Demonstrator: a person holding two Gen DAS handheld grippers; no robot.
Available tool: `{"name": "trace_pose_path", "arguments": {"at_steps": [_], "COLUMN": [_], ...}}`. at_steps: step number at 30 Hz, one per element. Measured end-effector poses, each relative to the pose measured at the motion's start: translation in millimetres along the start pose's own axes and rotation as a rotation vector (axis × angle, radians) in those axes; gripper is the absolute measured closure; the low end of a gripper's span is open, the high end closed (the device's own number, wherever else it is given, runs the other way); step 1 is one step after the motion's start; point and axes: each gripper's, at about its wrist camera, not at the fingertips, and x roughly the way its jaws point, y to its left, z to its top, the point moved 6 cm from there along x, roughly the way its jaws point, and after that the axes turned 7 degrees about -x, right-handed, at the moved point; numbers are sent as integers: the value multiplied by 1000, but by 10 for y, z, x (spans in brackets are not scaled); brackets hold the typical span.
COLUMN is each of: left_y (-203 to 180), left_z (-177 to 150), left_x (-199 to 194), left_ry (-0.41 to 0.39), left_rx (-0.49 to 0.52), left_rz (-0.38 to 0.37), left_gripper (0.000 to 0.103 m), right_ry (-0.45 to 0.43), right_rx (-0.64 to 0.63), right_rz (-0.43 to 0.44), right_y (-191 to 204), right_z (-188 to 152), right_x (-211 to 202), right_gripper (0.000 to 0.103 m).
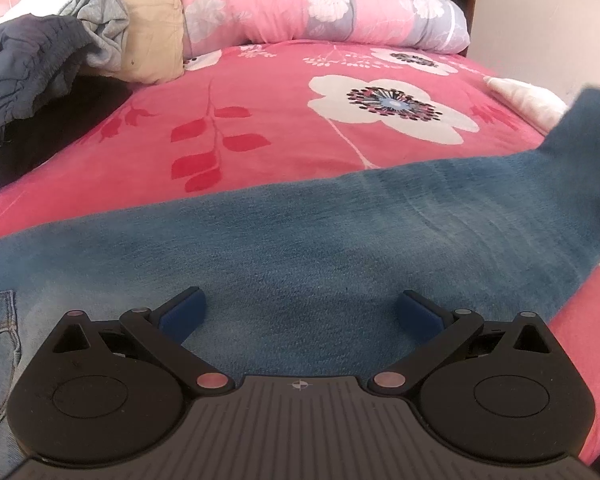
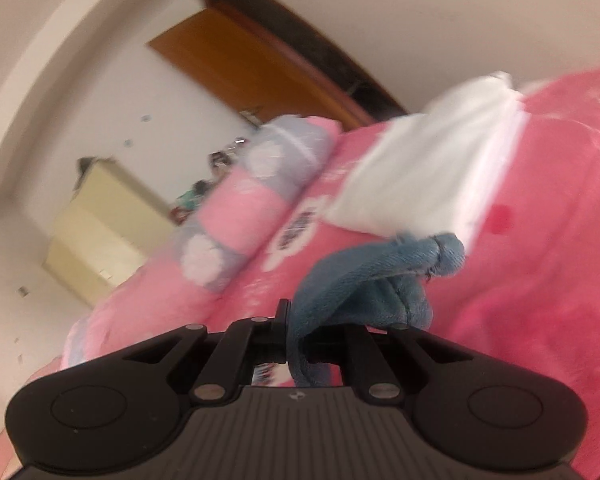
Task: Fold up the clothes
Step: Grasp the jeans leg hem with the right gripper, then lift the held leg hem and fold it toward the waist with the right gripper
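Observation:
A pair of blue jeans [image 1: 340, 232] lies stretched across the pink flowered bedspread [image 1: 260, 120]. A back pocket shows at the lower left. My left gripper [image 1: 300, 312] hovers over the denim, open, with its blue pads [image 1: 182, 314] wide apart and nothing between them. At the right edge of the left wrist view one jeans leg rises off the bed. In the tilted, blurred right wrist view my right gripper [image 2: 296, 320] is shut on the bunched hem of the jeans leg [image 2: 380, 276], which it holds above the bed.
A heap of clothes, dark, grey and tan [image 1: 80, 56], sits at the back left. A rolled pink and grey duvet [image 1: 300, 4] lies along the head of the bed. A white folded cloth [image 2: 432, 164] rests at the bed's right side. A wooden door [image 2: 236, 64] stands beyond.

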Motion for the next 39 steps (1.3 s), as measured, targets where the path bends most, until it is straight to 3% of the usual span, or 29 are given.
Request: {"name": "trace_pose_path", "arguments": {"at_steps": [9, 17, 27, 39], "left_y": [37, 71, 98, 114], "left_z": [-54, -72, -101, -112], "left_x": [-30, -37, -51, -64], "left_ry": [-32, -43, -53, -55], "left_rx": [-5, 4, 4, 1], "left_rz": [-39, -76, -101, -114], "left_gripper": [0, 0, 0, 0], "right_ry": [59, 136, 236, 322], "right_rx": [-110, -122, -103, -90], "right_rz": [174, 306, 366, 366], "right_y": [1081, 1812, 2192, 2280], "right_z": [-192, -613, -1188, -1554], "right_x": [-70, -76, -99, -96], "right_gripper": [97, 97, 97, 97]}}
